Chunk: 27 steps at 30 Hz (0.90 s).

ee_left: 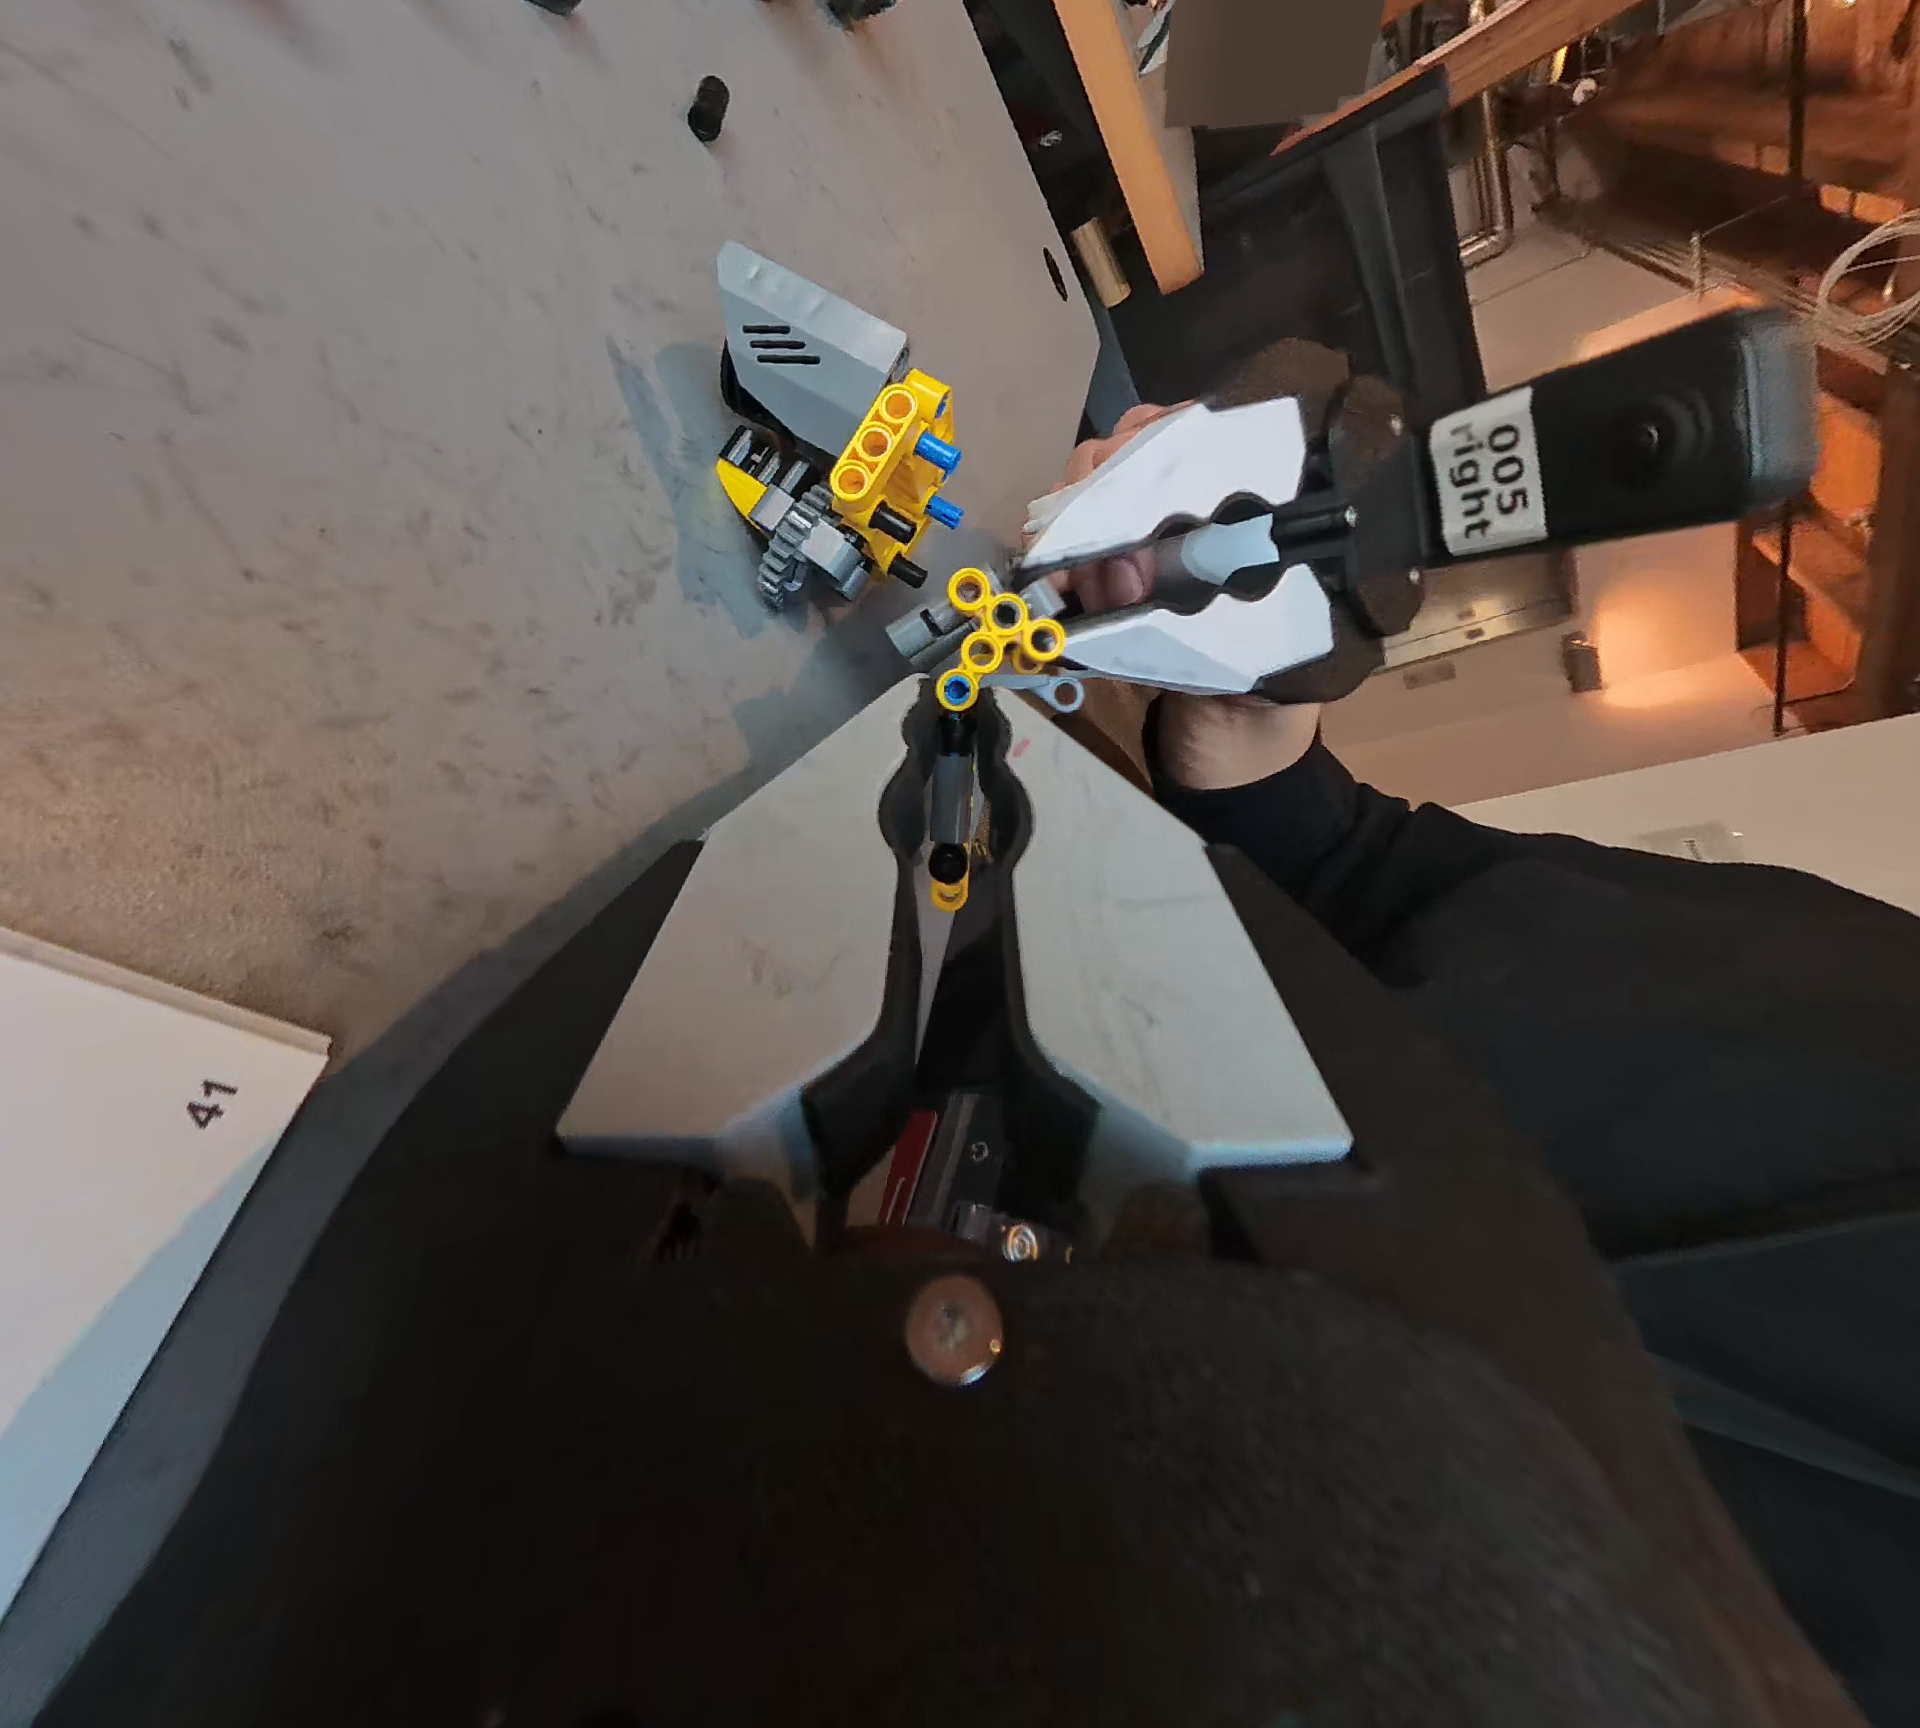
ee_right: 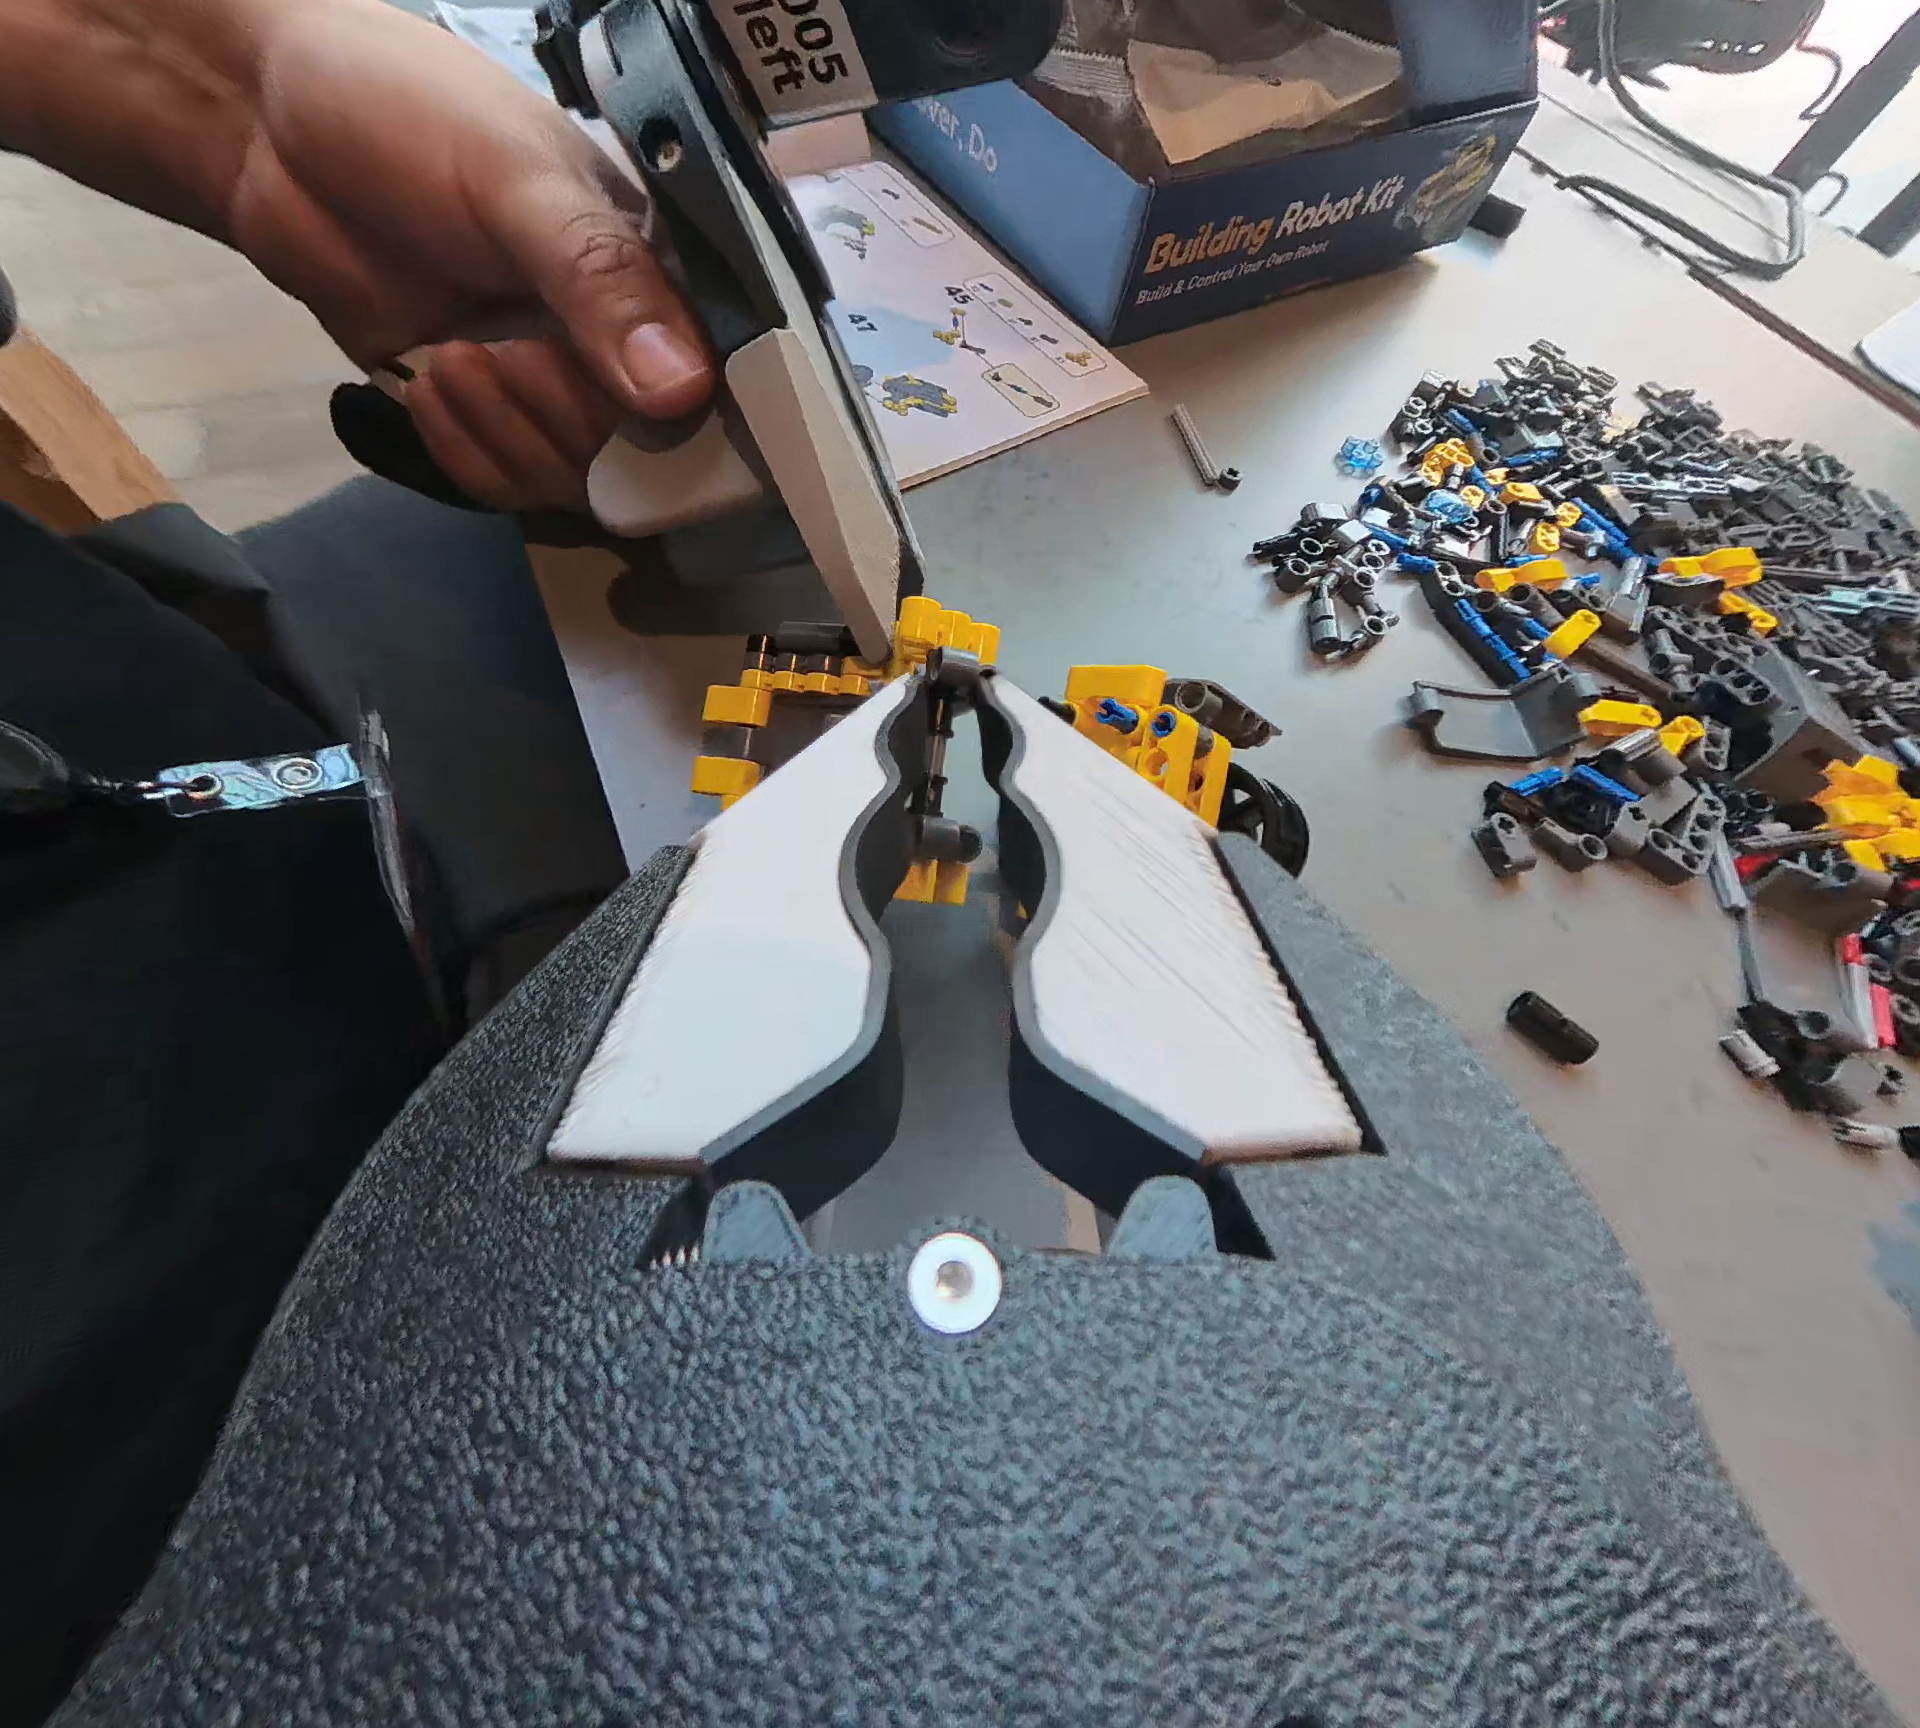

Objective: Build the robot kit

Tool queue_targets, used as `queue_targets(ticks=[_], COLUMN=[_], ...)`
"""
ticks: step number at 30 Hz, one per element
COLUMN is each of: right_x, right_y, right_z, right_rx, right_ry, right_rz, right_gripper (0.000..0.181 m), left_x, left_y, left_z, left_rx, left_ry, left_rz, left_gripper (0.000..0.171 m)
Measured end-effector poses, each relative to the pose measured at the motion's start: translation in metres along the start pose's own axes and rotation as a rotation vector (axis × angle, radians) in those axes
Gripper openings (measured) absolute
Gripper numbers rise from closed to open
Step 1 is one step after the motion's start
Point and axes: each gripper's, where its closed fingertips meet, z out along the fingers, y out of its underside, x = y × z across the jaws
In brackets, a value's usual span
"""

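Note:
My left gripper (ee_left: 951, 710) is shut on a small yellow and grey brick assembly (ee_left: 1000, 629), whose yellow holed beam sticks out past the fingertips. A grey and black pin of it (ee_left: 950, 805) lies between the fingers. My right gripper (ee_right: 951, 679) is shut on a grey connector piece (ee_right: 958, 668) with a thin axle, pressed against the same assembly (ee_right: 790, 681). In the left wrist view the right gripper (ee_left: 1023, 603) comes in from the right and meets the yellow beam. In the right wrist view the left gripper (ee_right: 885, 634) comes down from the upper left, held by a hand (ee_right: 416, 224).
A partly built grey and yellow model (ee_left: 821, 431) sits on the table just behind the grippers; it also shows in the right wrist view (ee_right: 1164, 733). A pile of loose parts (ee_right: 1662, 639) lies to the right, with a blue kit box (ee_right: 1247, 224), an open instruction booklet (ee_right: 966, 328) and a small black cylinder (ee_right: 1548, 1026). My left and right fingertips are right by each other. The small black cylinder (ee_right: 1548, 1026) is about 15 cm from both grippers' fingertips.

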Motion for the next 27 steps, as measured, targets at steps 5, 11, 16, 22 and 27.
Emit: queue_targets(ticks=[5,11,16,22,27], right_x=[0.003,0.011,0.019,0.041,0.05], right_y=[-0.005,0.001,0.002,0.02,0.018], right_z=[-0.005,-0.002,-0.01,-0.03,-0.029], right_rx=[0.042,0.013,0.014,-0.047,-0.026], right_ry=[-0.038,-0.035,-0.003,0.014,0.003], right_rz=[0.073,0.144,0.118,0.239,0.244], right_gripper=[0.011,0.0,0.012,0.035,0.037], left_x=[0.0,-0.006,-0.009,-0.011,-0.019], left_y=[0.001,-0.001,-0.005,-0.001,-0.009], left_z=[0.001,-0.001,-0.004,-0.002,-0.001], left_rx=[-0.014,-0.04,-0.029,-0.136,-0.162], left_ry=[-0.014,-0.07,-0.052,0.029,0.02], left_rz=[0.037,0.119,0.067,-0.015,-0.018], left_gripper=[0.004,0.004,0.004,0.004,0.003])
